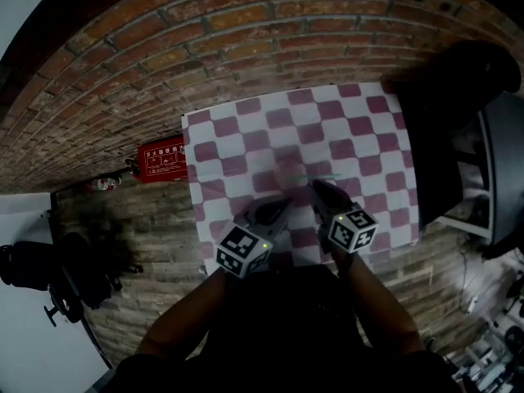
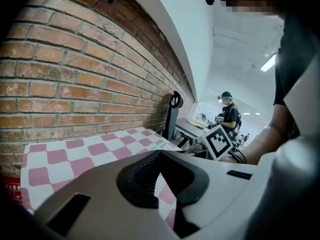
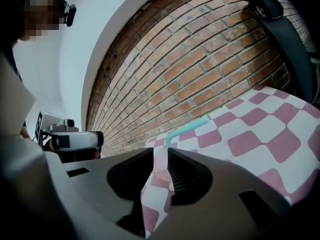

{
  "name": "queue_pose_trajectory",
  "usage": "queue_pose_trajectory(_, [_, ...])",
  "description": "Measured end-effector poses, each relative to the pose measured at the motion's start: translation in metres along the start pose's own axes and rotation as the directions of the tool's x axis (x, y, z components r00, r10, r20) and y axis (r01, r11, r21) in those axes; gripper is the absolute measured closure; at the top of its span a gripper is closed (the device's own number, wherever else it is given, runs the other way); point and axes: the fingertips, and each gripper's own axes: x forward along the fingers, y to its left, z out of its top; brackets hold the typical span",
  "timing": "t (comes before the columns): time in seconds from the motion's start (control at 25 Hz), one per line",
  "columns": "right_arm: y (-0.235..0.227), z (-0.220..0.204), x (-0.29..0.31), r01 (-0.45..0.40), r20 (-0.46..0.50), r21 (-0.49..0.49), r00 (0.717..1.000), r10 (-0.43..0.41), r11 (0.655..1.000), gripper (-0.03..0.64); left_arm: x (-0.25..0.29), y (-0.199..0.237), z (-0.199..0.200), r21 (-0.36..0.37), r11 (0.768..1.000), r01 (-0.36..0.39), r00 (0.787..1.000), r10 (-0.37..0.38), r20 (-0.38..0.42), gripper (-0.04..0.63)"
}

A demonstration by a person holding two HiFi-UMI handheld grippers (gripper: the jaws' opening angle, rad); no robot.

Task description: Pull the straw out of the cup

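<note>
On the checked counter point(image 1: 246, 137) by the brick wall point(image 1: 246, 39): both tools low over the cloth, tips near each other.

Right hand-held gripper point(image 3: 160, 151): jaws a narrow slot apart, cloth showing through. The teal straw point(image 3: 190, 126) rises right at the tip of its right-side pad. It looks thinner than the slot, so I judge it not yet pinched.

Left hand-held gripper point(image 2: 160, 154): jaws drawn in until the tips about meet. Only cloth shows in the wedge between them, nothing held.

Cup not plainly made out in any view. A pale rounded patch point(image 3: 159, 160) in the right slot may be it.

Straw is bent. Short lower leg about upright; longer upper leg runs off from the bend roughly level, crosswise to the person and along the wall line. Free end points to the person's right, by my reading.

To do the step well:
- Close the right jaws on the upright leg, below the bend.
- Draw along that leg's axis, straight up.
- Avoid tugging the level leg; that would likely lever a light cup over.
- Steady the cup with the left first.
</note>
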Motion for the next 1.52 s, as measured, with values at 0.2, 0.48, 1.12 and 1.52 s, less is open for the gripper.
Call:
queue_pose_trajectory(0.2, [-0.011,0.004,0.010,0.012,-0.002,0.005,1.000,-0.012,1.000,0.534,0.000,0.002,-0.001,-0.009,1.000,-0.017,1.000,0.017,-0.003,0.588])
queue_pose_trajectory(0.48, [-0.012,0.006,0.018,0.026,-0.020,-0.014,0.999,-0.026,1.000,0.537,-0.003,0.003,-0.003,-0.019,0.999,-0.026,1.000,0.026,0.006,0.588])
queue_pose_trajectory(1.12, [0.023,0.031,-0.002,0.066,0.059,-0.099,0.996,-0.060,0.993,0.574,-0.046,0.004,0.005,0.010,1.000,-0.026,0.999,0.026,0.048,0.588])
queue_pose_trajectory(1.52, [0.075,0.036,-0.038,0.147,0.158,-0.125,0.979,-0.126,0.981,0.574,-0.104,-0.003,0.000,0.074,0.997,0.008,0.997,-0.013,0.073,0.588])
